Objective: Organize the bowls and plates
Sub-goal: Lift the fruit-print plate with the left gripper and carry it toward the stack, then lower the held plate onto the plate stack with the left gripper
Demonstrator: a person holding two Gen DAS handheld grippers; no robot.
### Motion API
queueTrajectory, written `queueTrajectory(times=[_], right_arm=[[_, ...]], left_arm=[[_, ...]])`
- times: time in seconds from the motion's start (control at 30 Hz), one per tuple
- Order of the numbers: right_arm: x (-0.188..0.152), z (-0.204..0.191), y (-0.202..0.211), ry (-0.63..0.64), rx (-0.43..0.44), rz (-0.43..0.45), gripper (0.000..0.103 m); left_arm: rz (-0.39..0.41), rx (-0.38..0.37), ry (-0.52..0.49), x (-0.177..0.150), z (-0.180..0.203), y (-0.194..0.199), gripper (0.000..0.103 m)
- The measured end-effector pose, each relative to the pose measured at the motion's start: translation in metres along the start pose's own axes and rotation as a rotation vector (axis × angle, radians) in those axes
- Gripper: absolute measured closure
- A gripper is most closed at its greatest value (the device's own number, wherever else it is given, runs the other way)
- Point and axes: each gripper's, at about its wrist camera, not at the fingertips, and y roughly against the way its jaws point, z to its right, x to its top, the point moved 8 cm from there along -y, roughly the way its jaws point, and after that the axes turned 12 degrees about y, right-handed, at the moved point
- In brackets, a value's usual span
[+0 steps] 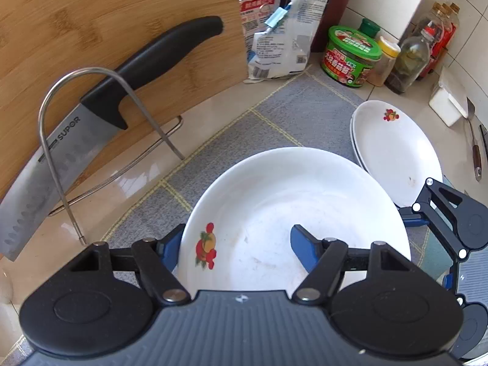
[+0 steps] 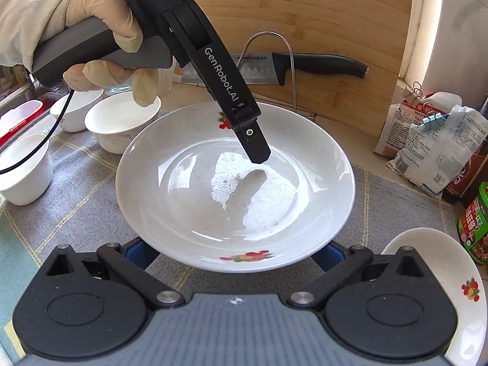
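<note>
A white plate (image 1: 283,210) with fruit decals is held above the grey mat; it also shows in the right wrist view (image 2: 213,189). My left gripper (image 1: 235,250) is shut on its rim, one finger (image 1: 305,251) over the plate and one (image 1: 169,251) under its edge. In the right wrist view that finger (image 2: 256,146) rests inside the plate. My right gripper (image 2: 231,254) is open, its blue fingers (image 2: 138,253) spread beneath the plate's near rim. A stack of like plates (image 1: 396,149) lies to the right, also in the right wrist view (image 2: 457,280). Three white bowls (image 2: 122,122) stand at left.
A bamboo cutting board (image 1: 106,30) leans at the back with a knife (image 1: 91,122) in a wire rack (image 1: 61,140). Bags (image 1: 280,30), a green-lidded jar (image 1: 350,58) and bottles (image 1: 411,58) crowd the back right. A spatula (image 1: 474,149) lies far right. A sink edge (image 2: 18,100) is at left.
</note>
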Motion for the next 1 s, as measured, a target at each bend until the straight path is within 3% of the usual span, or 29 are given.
queueTrajectory(times=[0.67,1.0], right_arm=[[-0.021,0.025,0.043,-0.037,-0.072,0.009,0.000],[-0.038,0.048,0.060,-0.089,-0.125,-0.001,0.000]], left_arm=[[0.010,-0.017,-0.095,0.008,0.060,-0.005,0.031],[-0.004,-0.044,-0.168,0.028,0.094,-0.019,0.031]])
